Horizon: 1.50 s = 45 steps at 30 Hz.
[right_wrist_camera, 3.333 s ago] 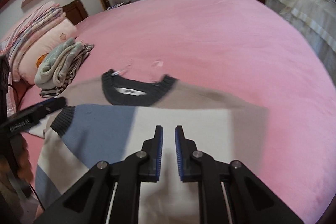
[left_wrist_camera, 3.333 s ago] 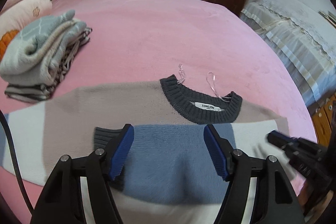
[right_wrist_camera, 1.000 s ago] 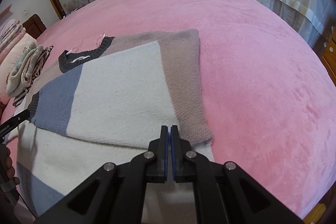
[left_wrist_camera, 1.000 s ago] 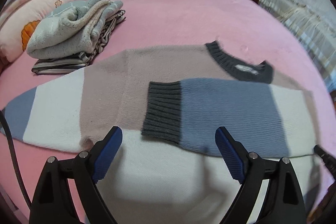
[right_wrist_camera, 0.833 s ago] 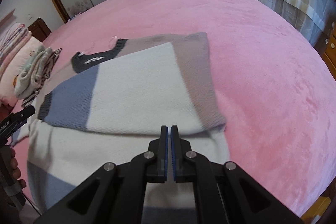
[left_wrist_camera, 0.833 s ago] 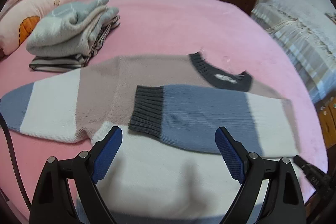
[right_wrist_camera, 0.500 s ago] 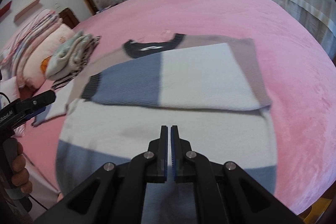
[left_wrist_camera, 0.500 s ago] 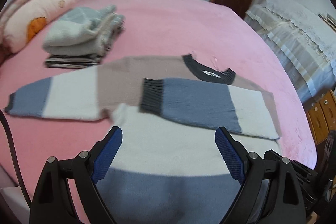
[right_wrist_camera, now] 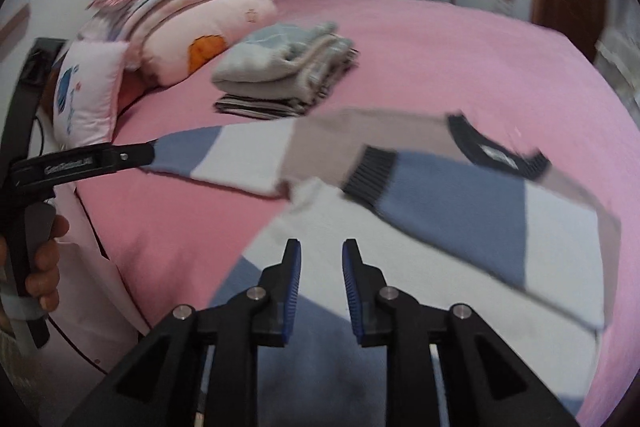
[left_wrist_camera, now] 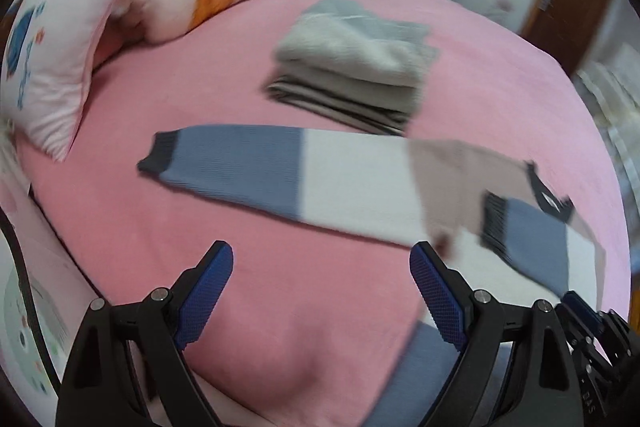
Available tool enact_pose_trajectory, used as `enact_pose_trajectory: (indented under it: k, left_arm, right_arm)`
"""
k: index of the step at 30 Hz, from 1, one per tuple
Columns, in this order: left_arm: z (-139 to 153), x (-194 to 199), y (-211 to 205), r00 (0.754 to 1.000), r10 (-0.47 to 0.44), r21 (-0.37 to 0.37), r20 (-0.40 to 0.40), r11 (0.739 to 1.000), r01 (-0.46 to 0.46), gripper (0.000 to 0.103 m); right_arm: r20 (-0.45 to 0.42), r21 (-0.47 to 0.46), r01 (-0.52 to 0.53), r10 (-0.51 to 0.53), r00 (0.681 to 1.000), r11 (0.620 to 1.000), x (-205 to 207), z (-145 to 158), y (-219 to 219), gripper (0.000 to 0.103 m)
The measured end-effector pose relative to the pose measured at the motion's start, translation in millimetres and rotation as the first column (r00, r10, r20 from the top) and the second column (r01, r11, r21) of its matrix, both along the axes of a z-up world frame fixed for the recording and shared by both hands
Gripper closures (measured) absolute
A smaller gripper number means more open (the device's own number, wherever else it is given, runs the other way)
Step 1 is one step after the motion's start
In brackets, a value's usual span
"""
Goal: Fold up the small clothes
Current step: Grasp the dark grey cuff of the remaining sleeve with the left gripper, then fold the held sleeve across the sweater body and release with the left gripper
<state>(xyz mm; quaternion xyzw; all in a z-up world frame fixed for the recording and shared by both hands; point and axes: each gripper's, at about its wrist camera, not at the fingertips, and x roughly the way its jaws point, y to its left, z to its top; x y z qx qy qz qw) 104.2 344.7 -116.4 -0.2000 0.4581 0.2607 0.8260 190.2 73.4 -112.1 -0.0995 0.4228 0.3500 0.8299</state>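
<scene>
Sweater (right_wrist_camera: 420, 227) spread on pink bed (right_wrist_camera: 440, 59), one sleeve folded across; left gripper (left_wrist_camera: 320, 267) fingers spread wide, empty; right gripper (right_wrist_camera: 320, 259) fingers opening, nothing between.

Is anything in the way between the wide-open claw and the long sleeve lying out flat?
Nothing visible: only bare pink bedspread lies between the open left claw and the outstretched blue-and-white knitted sleeve. The folded clothes pile sits beyond it.
</scene>
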Motion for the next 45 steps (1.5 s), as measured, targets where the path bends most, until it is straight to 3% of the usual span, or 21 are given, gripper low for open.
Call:
enact_pose_trajectory:
  k: [6, 9, 12, 18, 24, 25, 27, 29, 32, 33, 39, 42, 45]
  left_arm:
    - [-25.4, -4.9, 92.7, 0.982, 0.182, -0.102, -0.060, 0.977, -0.187, 0.014]
    - [-47.9, -8.8, 133.1, 0.960, 0.270, -0.193, -0.080, 0.940, -0.280, 0.015]
    - [-76.9, -16.9, 170.0, 0.915, 0.382, -0.300, -0.129, 0.865, -0.403, 0.021]
    - [-117.7, -19.7, 193.2, 0.869, 0.474, -0.434, -0.145, 0.758, -0.486, 0.035]
    - [-135.2, -5.9, 200.2, 0.821, 0.544, -0.425, -0.171, 0.711, -0.560, 0.037]
    - [-137.7, -2.3, 206.0, 0.815, 0.552, -0.407, -0.179, 0.712, -0.572, 0.040]
    - [-140.0, 7.4, 204.9, 0.805, 0.557, -0.340, -0.206, 0.730, -0.592, 0.058]
    - [-142.1, 15.7, 202.5, 0.803, 0.557, -0.307, -0.212, 0.742, -0.596, 0.067]
    - [-139.2, 25.6, 194.5, 0.810, 0.556, -0.274, -0.188, 0.762, -0.587, 0.093]
    - [-136.3, 28.1, 191.5, 0.810, 0.556, -0.250, -0.185, 0.771, -0.586, 0.096]
    - [-88.0, 42.0, 150.9, 0.873, 0.484, -0.171, -0.055, 0.857, -0.486, 0.098]
    - [-42.7, 56.2, 105.0, 0.932, 0.356, -0.112, 0.066, 0.931, -0.348, 0.098]
    - [-7.3, 71.8, 54.6, 0.965, 0.209, -0.065, 0.158, 0.977, -0.201, 0.098]
  right_arm:
    - [0.062, 0.002, -0.112, 0.112, 0.992, 0.994, 13.0, 10.7, 77.1, 0.082]
    - [0.067, -0.009, -0.141, 0.141, 0.988, 0.990, 19.0, 5.4, 105.7, 0.082]
    - [0.054, -0.013, -0.153, 0.153, 0.987, 0.988, 24.6, -1.9, 123.3, 0.082]
    - [0.027, -0.022, -0.159, 0.159, 0.987, 0.987, 30.7, -20.7, 131.6, 0.082]
    - [0.001, -0.036, -0.138, 0.138, 0.990, 0.990, 40.6, -36.6, 126.1, 0.082]
    - [-0.003, -0.035, -0.134, 0.134, 0.991, 0.990, 42.0, -38.3, 124.7, 0.082]
    - [-0.013, -0.032, -0.123, 0.122, 0.992, 0.992, 46.1, -41.7, 121.3, 0.082]
    - [-0.021, -0.027, -0.113, 0.112, 0.993, 0.993, 49.0, -44.1, 117.9, 0.082]
    - [-0.034, -0.024, -0.101, 0.100, 0.994, 0.995, 51.6, -48.0, 111.3, 0.082]
    - [-0.036, -0.029, -0.097, 0.096, 0.995, 0.995, 52.1, -49.7, 108.5, 0.082]
    - [-0.028, -0.050, -0.066, 0.065, 0.998, 0.997, 56.1, -53.2, 81.2, 0.082]
    - [-0.016, -0.058, -0.030, 0.029, 0.999, 0.998, 61.6, -50.8, 61.6, 0.082]
    - [-0.012, -0.057, 0.015, -0.015, 1.000, 0.998, 69.2, -46.5, 37.9, 0.082]
